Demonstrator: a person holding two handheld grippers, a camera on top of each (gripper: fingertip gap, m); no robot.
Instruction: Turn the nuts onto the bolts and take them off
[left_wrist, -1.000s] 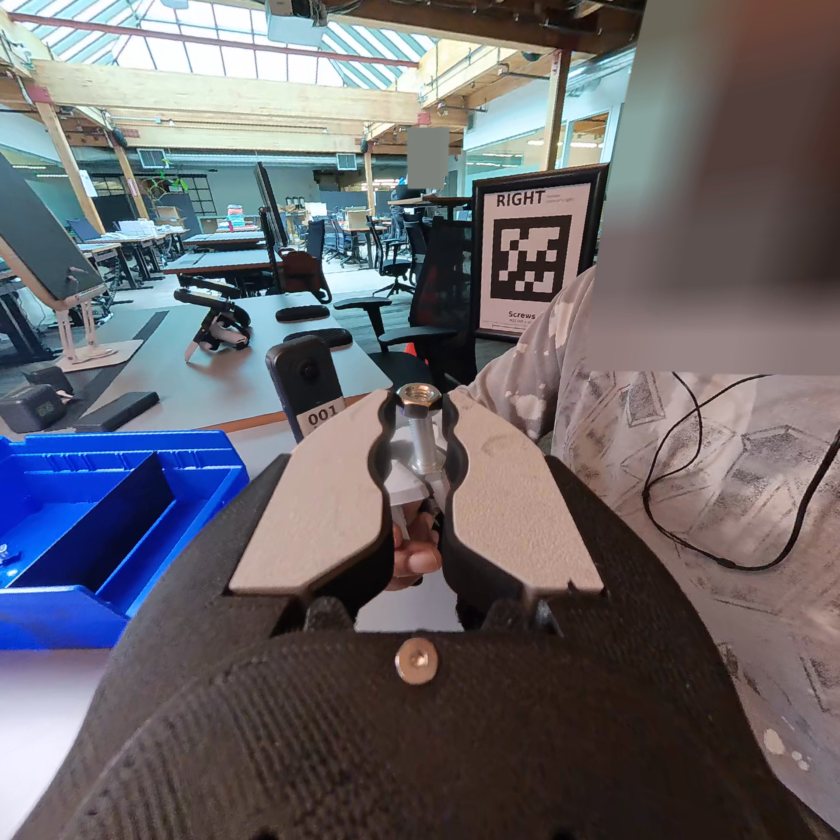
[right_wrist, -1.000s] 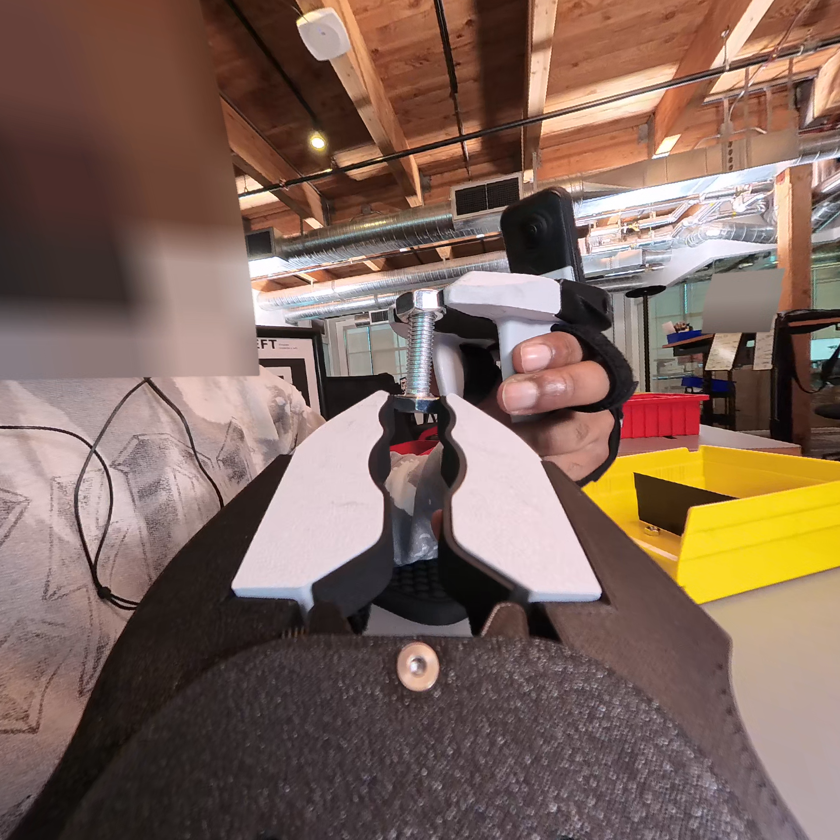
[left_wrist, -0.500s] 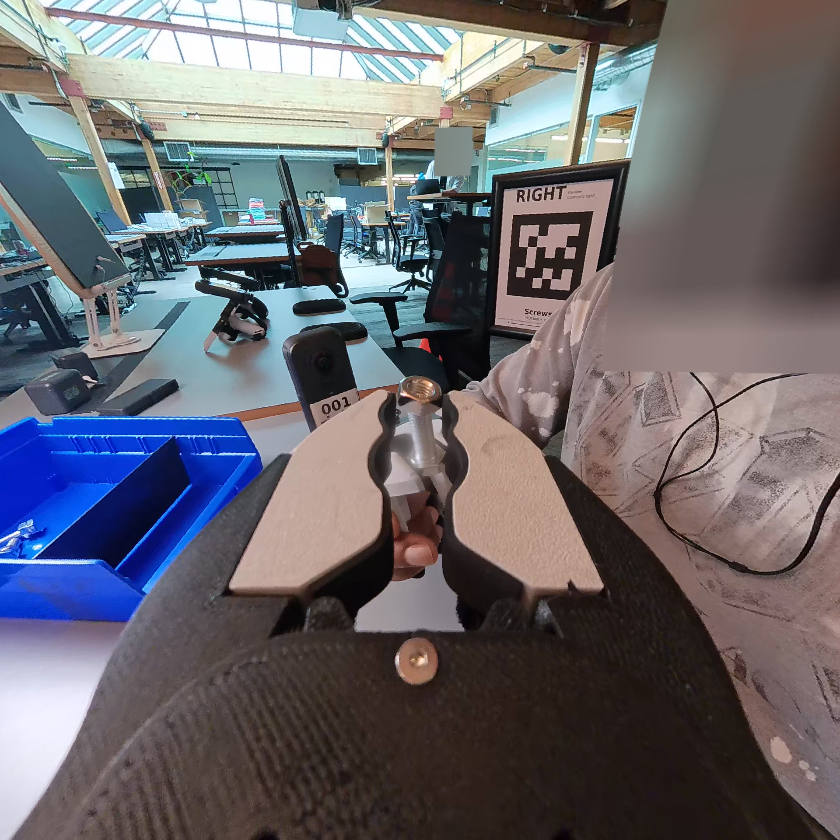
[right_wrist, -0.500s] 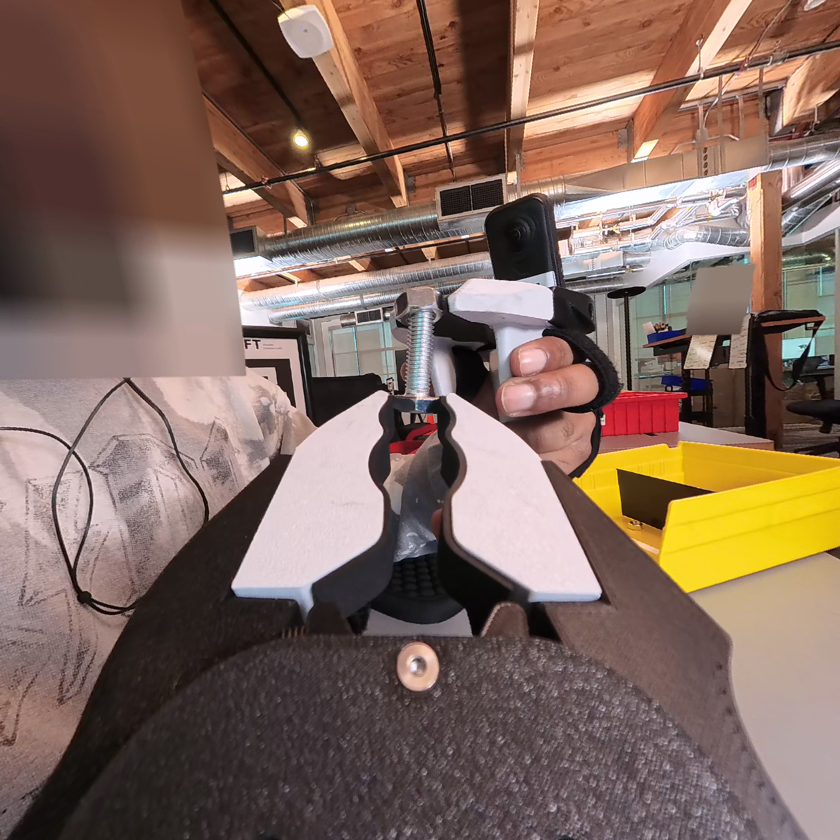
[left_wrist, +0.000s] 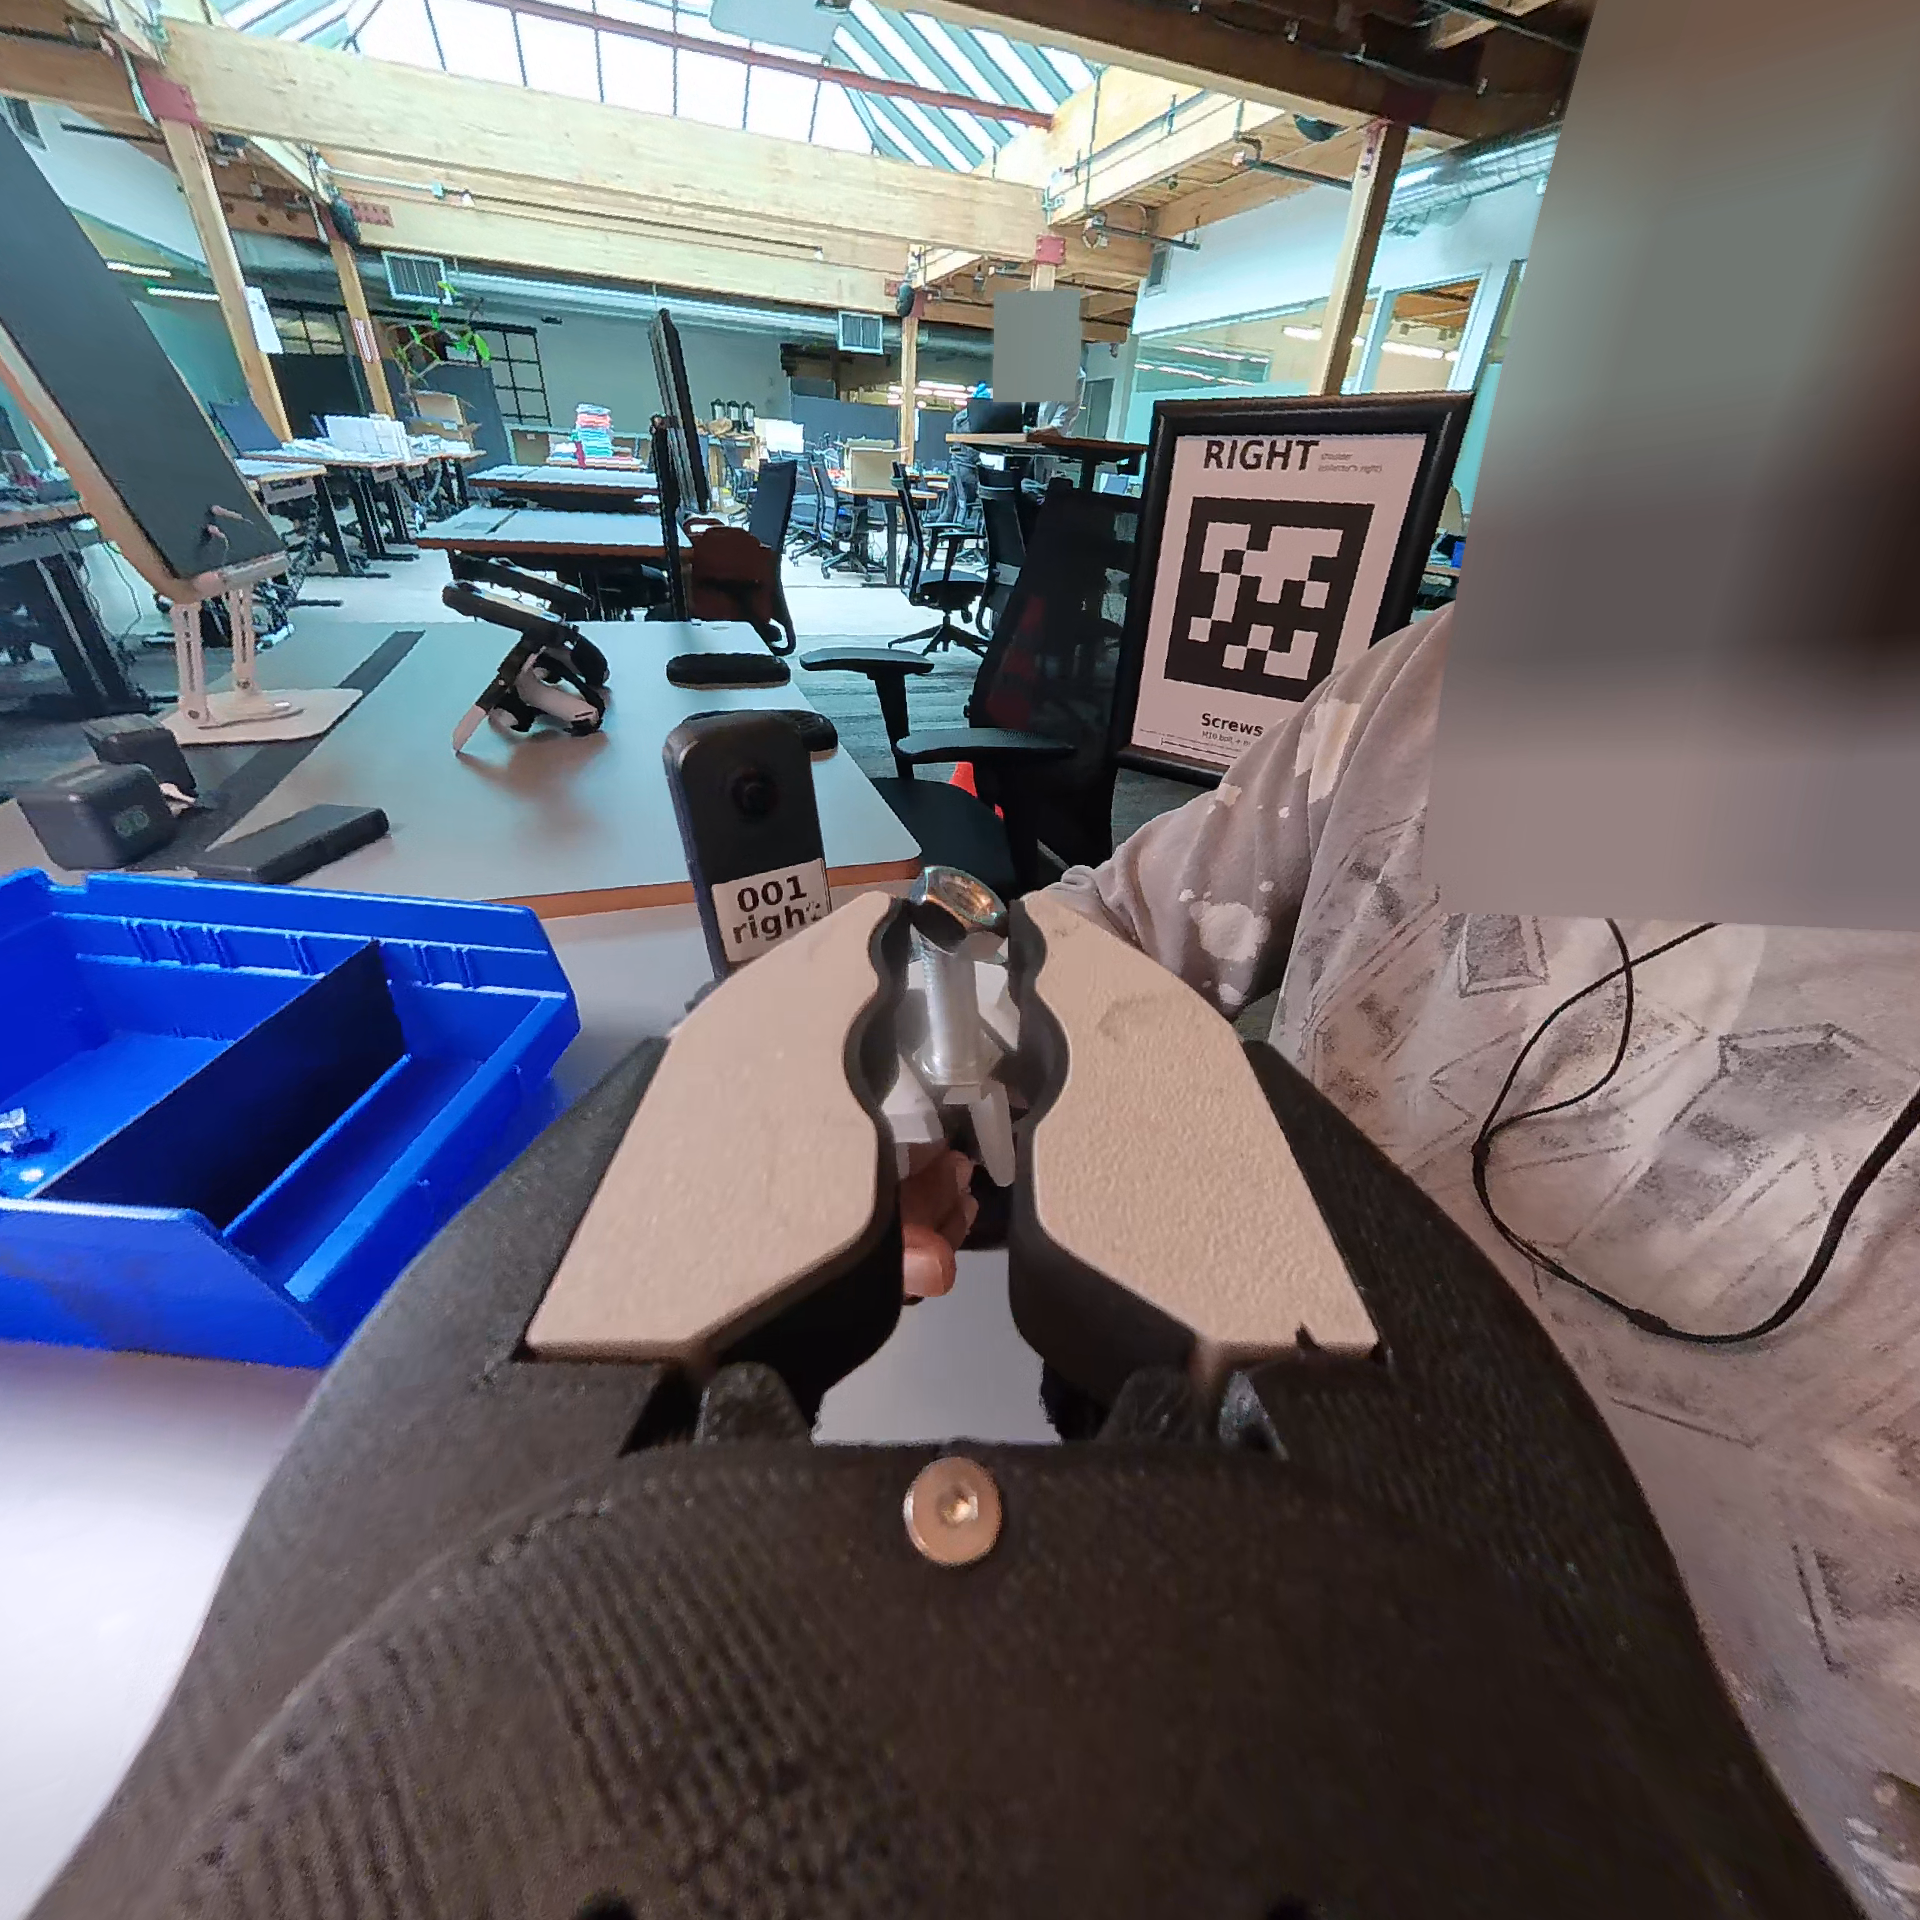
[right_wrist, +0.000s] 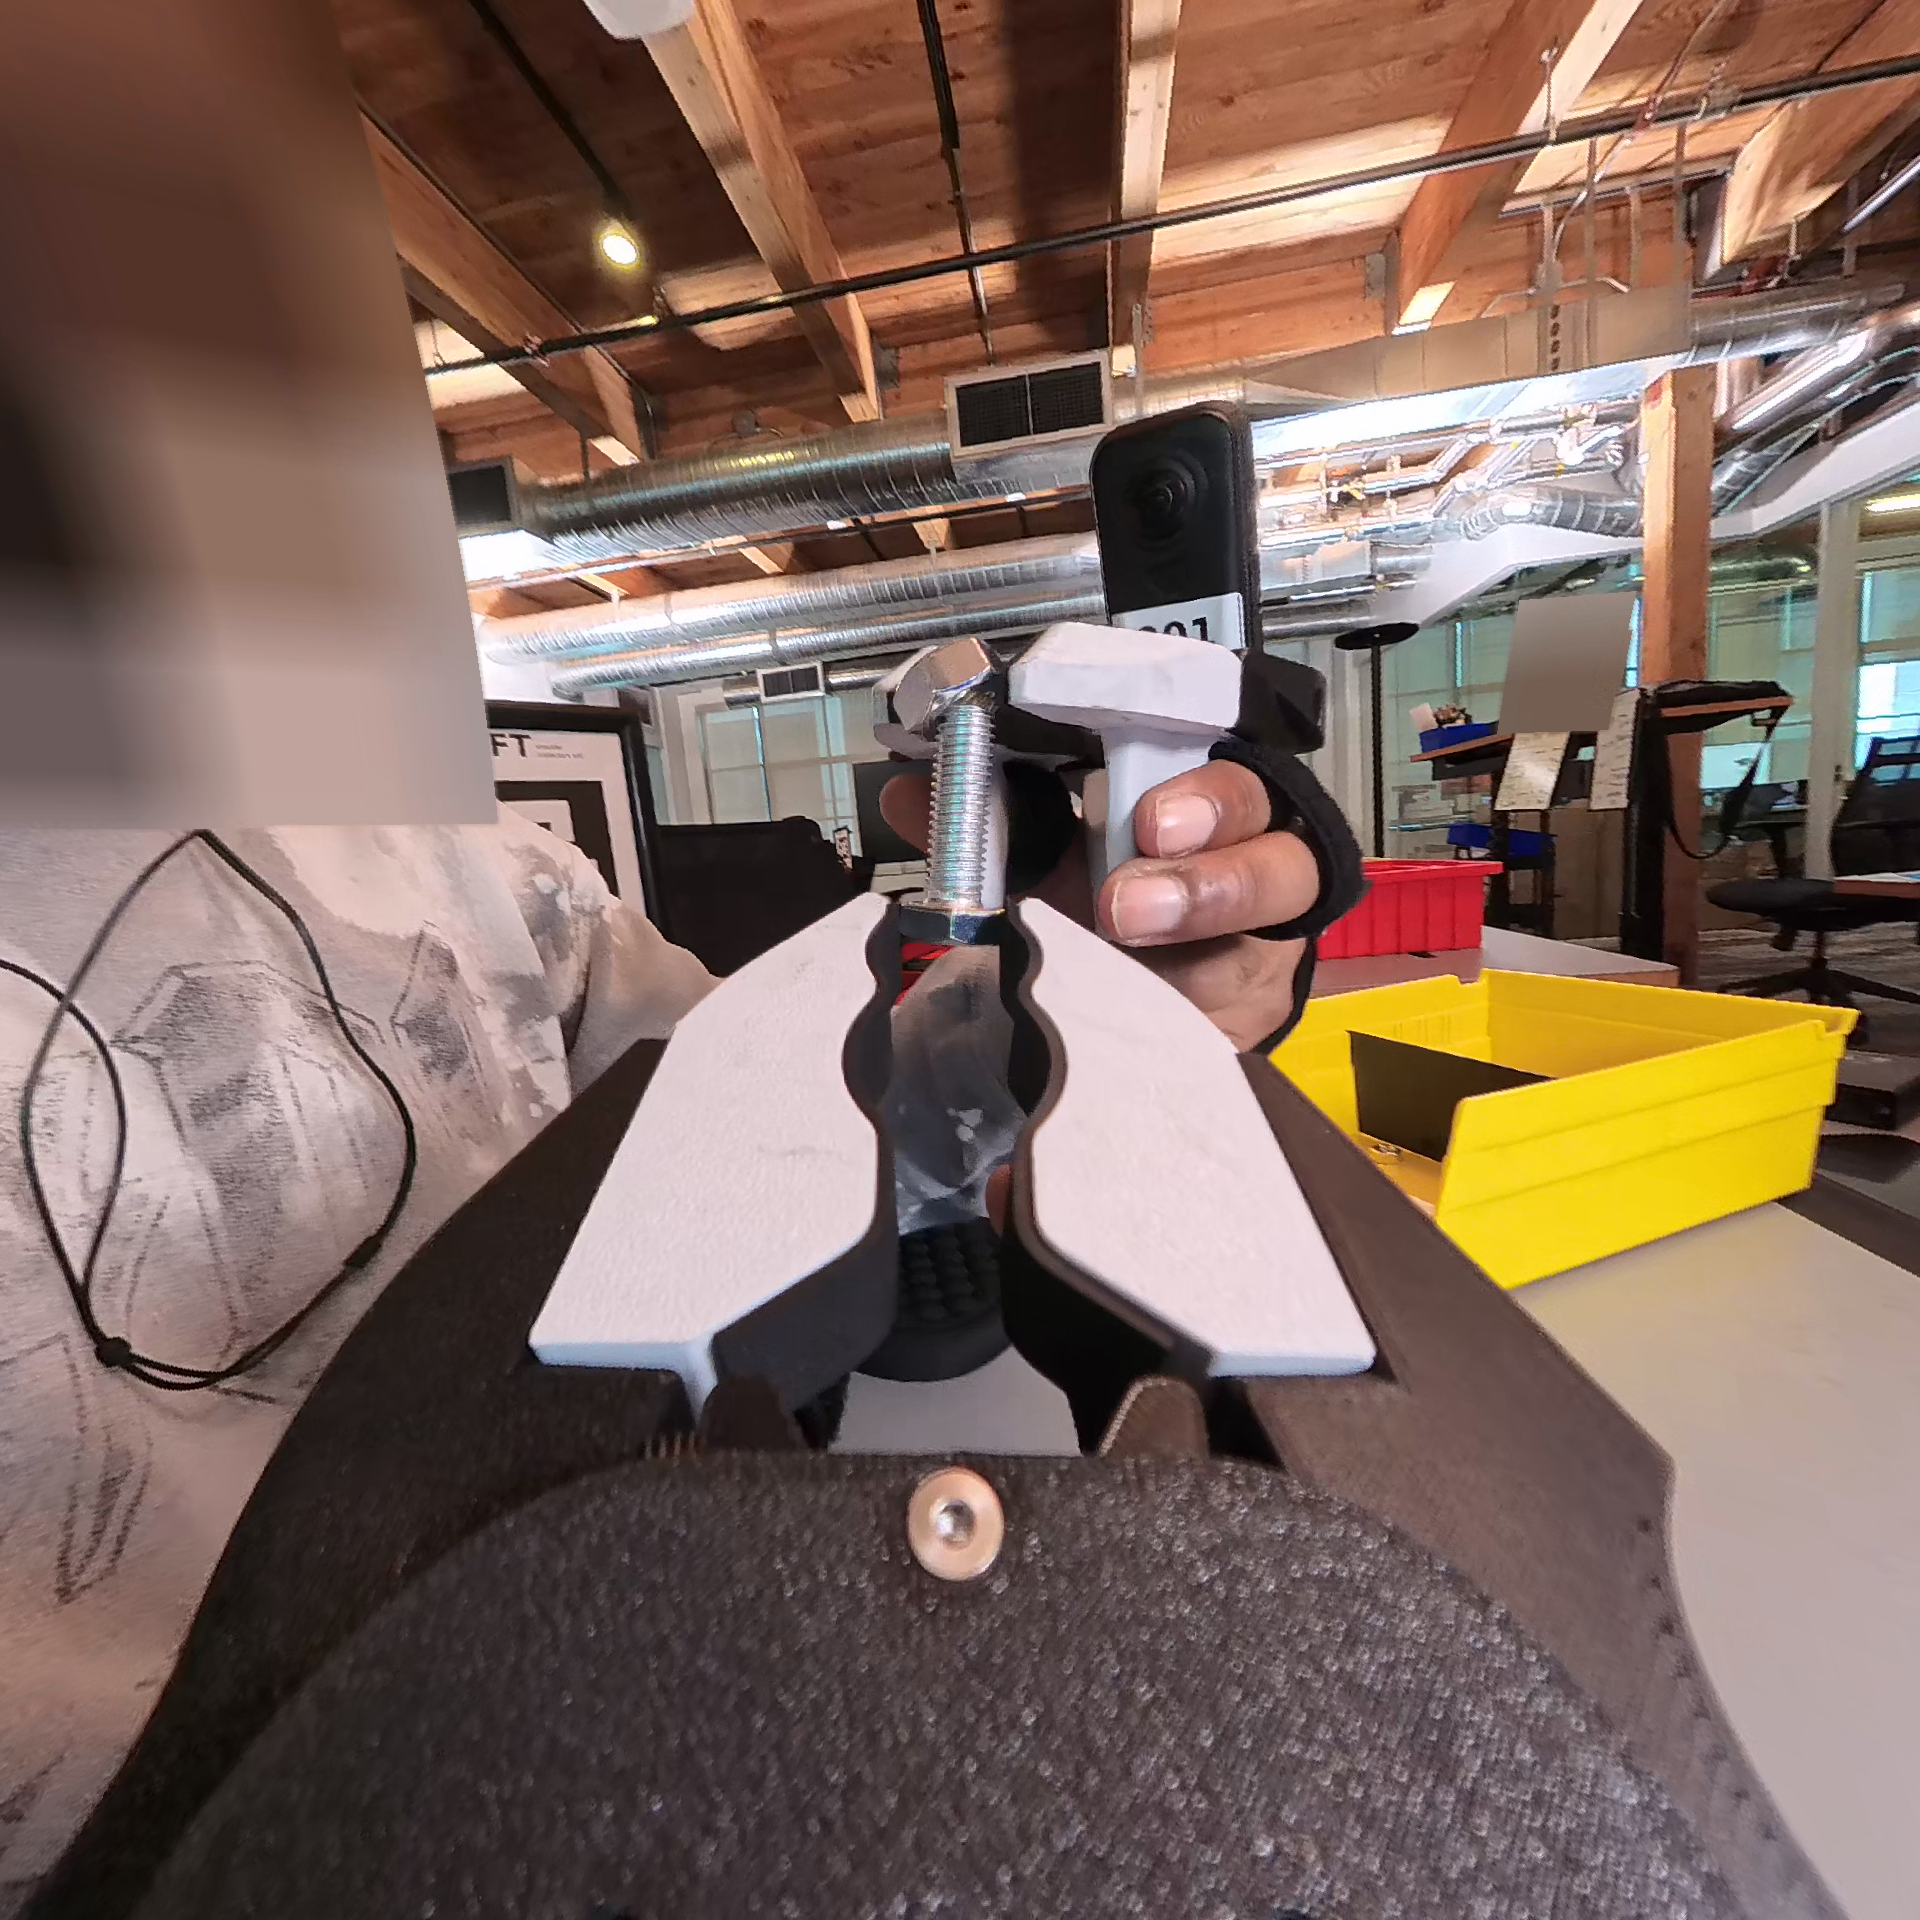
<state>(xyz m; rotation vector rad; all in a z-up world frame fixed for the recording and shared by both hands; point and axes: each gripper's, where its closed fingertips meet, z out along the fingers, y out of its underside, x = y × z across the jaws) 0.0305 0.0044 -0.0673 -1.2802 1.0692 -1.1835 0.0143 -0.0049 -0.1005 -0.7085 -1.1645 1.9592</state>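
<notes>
Steel bolt (right_wrist: 964, 800), its end hidden inside nut (right_wrist: 951, 924).

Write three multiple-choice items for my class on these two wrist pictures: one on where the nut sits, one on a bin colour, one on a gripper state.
1. Where is the nut?
A. At the bolt's lower end, between the right gripper's tips
B. Lying in the yellow bin
C. Up against the bolt head

2. What colour is the bin in the left wrist view?
A. Green
B. Blue
C. White

3. How is the left gripper holding the bolt?
A. Jaws wide open, nothing held
B. Shut on the nut
C. Shut on the bolt at its head

Answers:
1 A: the right gripper pinches the nut below the threads.
2 B: its walls and divider are blue.
3 C: the hex head sits between the left jaws.
</notes>
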